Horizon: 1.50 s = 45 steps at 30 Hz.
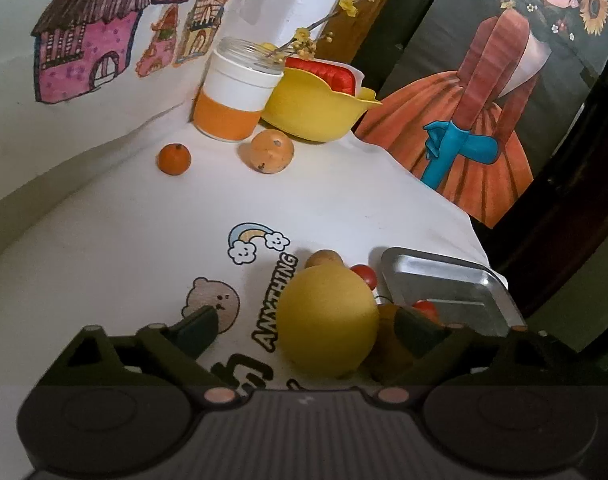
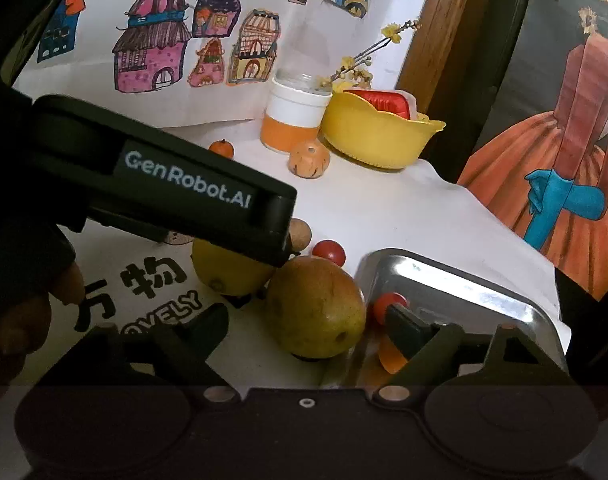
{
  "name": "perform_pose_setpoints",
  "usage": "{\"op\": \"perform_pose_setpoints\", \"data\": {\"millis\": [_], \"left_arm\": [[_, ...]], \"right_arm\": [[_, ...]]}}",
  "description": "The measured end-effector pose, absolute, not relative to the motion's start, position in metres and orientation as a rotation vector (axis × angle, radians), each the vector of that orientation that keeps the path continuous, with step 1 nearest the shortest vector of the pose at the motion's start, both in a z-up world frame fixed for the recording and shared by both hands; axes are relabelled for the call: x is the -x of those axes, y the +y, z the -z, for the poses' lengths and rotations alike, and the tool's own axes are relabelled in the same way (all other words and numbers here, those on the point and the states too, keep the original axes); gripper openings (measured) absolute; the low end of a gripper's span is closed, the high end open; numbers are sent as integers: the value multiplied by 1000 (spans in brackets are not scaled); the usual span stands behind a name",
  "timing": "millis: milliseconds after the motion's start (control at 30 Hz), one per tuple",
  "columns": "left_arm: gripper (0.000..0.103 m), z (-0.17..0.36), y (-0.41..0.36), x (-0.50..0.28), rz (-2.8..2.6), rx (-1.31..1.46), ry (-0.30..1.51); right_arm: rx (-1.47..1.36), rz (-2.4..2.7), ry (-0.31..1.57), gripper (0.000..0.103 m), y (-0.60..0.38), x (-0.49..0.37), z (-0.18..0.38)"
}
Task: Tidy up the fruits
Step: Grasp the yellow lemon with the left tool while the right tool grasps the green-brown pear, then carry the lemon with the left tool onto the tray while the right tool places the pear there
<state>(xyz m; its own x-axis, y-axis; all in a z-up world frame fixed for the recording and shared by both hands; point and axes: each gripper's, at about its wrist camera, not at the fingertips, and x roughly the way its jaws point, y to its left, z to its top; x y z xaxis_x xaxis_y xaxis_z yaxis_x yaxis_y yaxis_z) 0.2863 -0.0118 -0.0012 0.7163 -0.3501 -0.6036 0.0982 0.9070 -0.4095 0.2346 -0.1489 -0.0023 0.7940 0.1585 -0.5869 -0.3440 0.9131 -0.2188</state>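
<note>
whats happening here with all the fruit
A person is sorting fruit on a white printed tablecloth with a handheld gripper in each hand. The left gripper is open around a yellow lemon, fingers on either side. The right gripper is open around a greenish-brown pear, beside a metal tray. Small red tomatoes sit nearby. Two orange fruits wait farther back by a yellow bowl.

We read "GenRobot.AI" on the left gripper [image 2: 240, 300] at frame left, "ANYTHING" and "LOVELY" on the tablecloth [image 1: 343, 200]
</note>
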Motion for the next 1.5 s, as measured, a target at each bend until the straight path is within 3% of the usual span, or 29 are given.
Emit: {"op": "perform_pose_setpoints", "data": {"millis": [133,367,467,600,1500], "left_arm": [[84,2,-11,-289,265,383,736],[69,3,-12,-291,285,405,738],[62,3,-12,-291,300,415,739],[60,4,-12,-291,301,422,736],[60,-6,8,-230,258,398,756]], "right_arm": [[331,-284,604,75,-147,-236,3],[355,-286,603,74,-141,-241,3],[360,-270,606,69,-140,-241,4],[355,-242,603,56,-144,-243,4],[179,-310,597,55,-154,-180,-1]]}}
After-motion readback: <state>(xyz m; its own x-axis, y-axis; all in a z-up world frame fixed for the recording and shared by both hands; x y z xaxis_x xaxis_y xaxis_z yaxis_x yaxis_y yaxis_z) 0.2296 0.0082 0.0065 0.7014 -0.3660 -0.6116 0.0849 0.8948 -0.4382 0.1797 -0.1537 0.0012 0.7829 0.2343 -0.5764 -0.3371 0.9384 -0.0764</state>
